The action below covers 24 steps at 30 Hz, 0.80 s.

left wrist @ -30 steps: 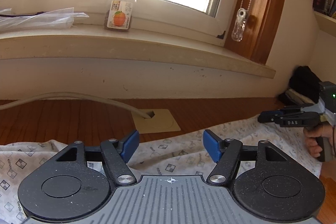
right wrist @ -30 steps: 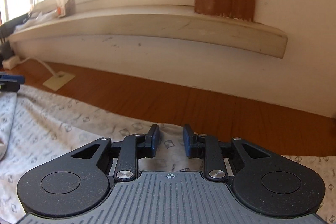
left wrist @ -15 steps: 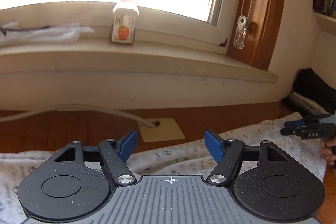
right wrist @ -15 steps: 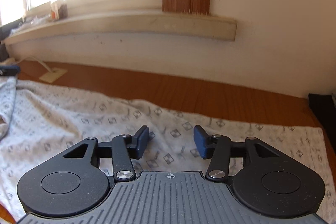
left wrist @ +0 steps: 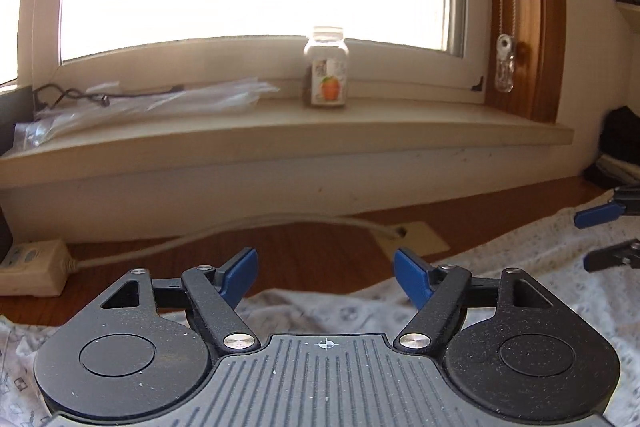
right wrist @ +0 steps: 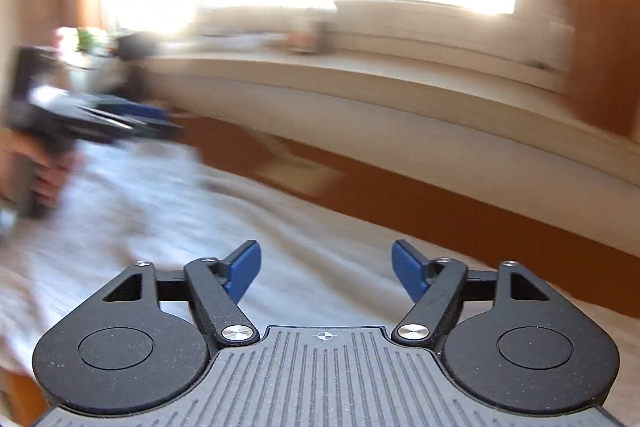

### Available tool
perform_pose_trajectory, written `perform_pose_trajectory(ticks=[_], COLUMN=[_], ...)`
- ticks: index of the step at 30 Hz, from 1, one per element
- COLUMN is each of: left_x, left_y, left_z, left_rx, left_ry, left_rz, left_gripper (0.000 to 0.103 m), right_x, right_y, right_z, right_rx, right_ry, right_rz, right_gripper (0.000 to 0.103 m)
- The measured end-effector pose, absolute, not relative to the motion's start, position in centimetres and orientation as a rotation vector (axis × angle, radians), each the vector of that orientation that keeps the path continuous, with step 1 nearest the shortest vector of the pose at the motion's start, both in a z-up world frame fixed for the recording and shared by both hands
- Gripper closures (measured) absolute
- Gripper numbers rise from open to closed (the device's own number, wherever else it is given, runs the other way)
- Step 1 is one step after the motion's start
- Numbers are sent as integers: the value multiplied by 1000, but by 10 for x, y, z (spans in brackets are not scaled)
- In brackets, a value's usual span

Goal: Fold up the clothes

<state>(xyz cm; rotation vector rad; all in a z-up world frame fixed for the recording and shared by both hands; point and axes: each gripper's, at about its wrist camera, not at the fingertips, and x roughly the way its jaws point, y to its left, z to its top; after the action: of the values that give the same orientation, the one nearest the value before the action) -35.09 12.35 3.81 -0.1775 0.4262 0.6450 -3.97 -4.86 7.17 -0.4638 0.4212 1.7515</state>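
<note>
Cloth (left wrist: 500, 267), white w/ small print, lies spread on wood table (left wrist: 312, 259) below window sill. Left gripper (left wrist: 325, 273) and right gripper (right wrist: 326, 269) hover over it, jaws opening, nothing btwn them.

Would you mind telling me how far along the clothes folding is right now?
Done: nothing clearly; the patterned garment lies spread on the wooden table. In hand: nothing; the left gripper and right gripper are opening, empty, above it. Left: seemingly all the folding.
</note>
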Motion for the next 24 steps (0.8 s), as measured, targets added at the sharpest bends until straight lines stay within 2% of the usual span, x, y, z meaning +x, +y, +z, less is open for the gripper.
perform_pose_trajectory(ticks=[3,12,14,16,18,22,24], left_x=[-351,-359,-361,-361,-363,-368,-366], left_y=[135,139,140,139,137,133,133], left_z=[27,27,28,28,30,32,32], left_rx=[-235,-278,-289,-287,-280,-269,-266], left_ry=[476,440,431,428,412,372,384], left_rz=[629,622,624,628,633,622,617], left_gripper=[25,25,25,25,25,25,24], right_x=[-83,-148,-151,-152,-144,-115,-83], right_y=[-34,-17,-13,-8,-5,2,9], right_z=[71,61,58,55,59,73,82], right_rx=[-485,-577,-614,-649,-636,-595,-507], right_ry=[428,417,418,431,425,384,423], right_rz=[1853,1953,1953,1955,1935,1798,1688], right_gripper=[30,31,47,78,94,96,96])
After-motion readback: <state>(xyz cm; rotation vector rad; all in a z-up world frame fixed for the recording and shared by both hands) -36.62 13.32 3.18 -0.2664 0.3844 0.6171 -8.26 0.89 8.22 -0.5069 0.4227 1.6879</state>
